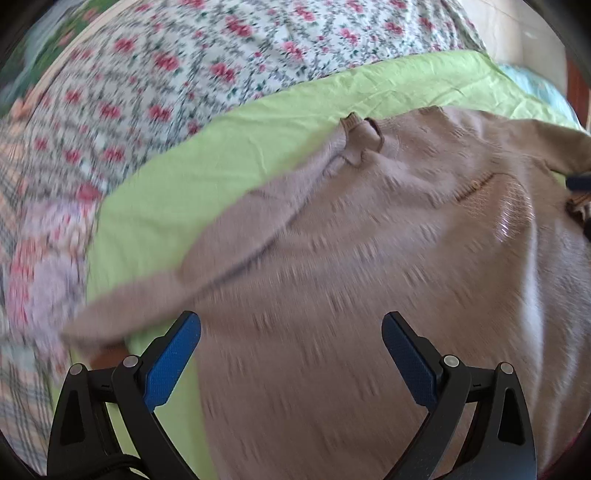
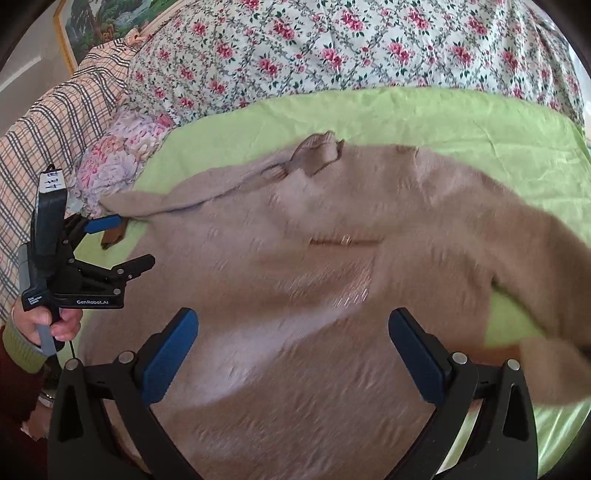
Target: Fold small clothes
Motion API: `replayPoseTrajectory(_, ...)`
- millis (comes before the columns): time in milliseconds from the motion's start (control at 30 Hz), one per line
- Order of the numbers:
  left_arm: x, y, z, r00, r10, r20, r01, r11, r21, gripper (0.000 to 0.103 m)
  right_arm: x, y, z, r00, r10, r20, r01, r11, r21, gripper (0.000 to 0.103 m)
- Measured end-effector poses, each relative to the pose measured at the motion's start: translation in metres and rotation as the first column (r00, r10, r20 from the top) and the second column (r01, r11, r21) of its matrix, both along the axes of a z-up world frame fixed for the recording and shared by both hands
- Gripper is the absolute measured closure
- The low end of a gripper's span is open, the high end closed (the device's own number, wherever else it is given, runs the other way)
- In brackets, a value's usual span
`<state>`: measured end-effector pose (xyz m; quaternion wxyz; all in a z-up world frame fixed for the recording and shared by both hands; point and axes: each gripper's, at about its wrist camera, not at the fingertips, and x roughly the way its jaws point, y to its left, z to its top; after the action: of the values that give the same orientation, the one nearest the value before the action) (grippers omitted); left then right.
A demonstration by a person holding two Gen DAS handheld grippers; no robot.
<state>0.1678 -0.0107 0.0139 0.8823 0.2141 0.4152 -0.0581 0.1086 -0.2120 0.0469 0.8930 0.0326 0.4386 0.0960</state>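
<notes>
Your left gripper (image 1: pixel 291 328) and your right gripper (image 2: pixel 293 328) both stand wide, holding nothing, each hovering over the lower part of the tan sweater (image 2: pixel 314 258). The sweater lies spread flat, collar away from you, on a lime-green sheet (image 2: pixel 443 118). Beyond the sheet lies a rose-print bedcover (image 2: pixel 332 48). Left of the sweater sit a plaid cloth (image 2: pixel 51 136) and, higher, a framed picture (image 2: pixel 96 26).

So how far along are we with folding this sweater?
Barely started. Done: the tan sweater lies spread on the green sheet, with the sleeve on the left gripper's side laid across toward the collar. In hand: nothing; the left gripper and right gripper are both open. Left: the other sleeve and the body.
</notes>
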Motion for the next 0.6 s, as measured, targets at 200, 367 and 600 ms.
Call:
replayPoseTrajectory(200, 0.064, -0.008, -0.011, 0.995, -0.103, 0.019, 0.1, 0.989, 0.108, 0.004, 0.06, -0.031, 0.017, 1.0, -0.018, 0.019, 0.019, 0.997, -0.07, 0.001)
replayPoseTrajectory(367, 0.101, -0.022, -0.044, 0.981, -0.195, -0.005, 0.189, 0.941, 0.282, 0.004, 0.106, -0.049, 0.015, 1.0, -0.019, -0.018, 0.017, 0.996, -0.083, 0.001)
replayPoseTrajectory(600, 0.16, -0.003, -0.052, 0.989, -0.132, 0.067, 0.102, 0.933, 0.344, 0.004, 0.178, -0.075, -0.018, 0.996, -0.029, -0.086, 0.014, 0.985, -0.171, 0.001)
